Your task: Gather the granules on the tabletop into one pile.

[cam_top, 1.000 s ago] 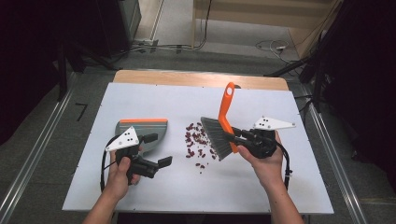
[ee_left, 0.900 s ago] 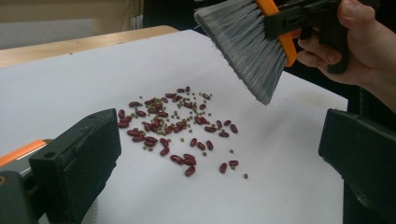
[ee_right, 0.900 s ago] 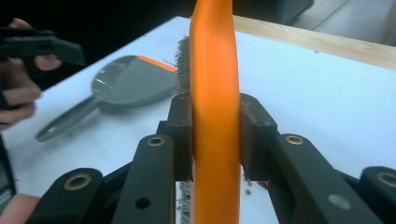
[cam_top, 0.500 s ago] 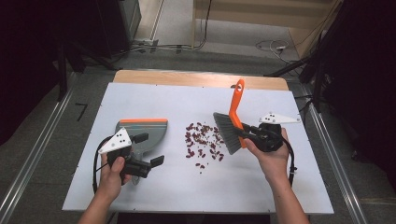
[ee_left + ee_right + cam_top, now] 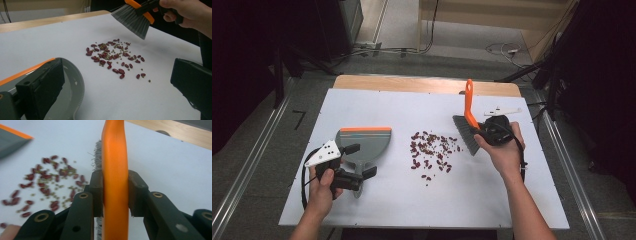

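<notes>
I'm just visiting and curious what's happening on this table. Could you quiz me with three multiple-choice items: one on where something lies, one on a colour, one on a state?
1. Where do the beans lie?
A. In the dustpan
B. Between dustpan and brush
C. On the floor

2. What colour is the brush handle?
A. Orange
B. Blue
C. Green

3. What is the right gripper doing?
A. Hanging open
B. Holding beans
C. Clamping the brush

Answers: 1 B, the high view shows them on the table between the two. 2 A, plainly orange. 3 C, its jaws press both sides of the handle.
</notes>
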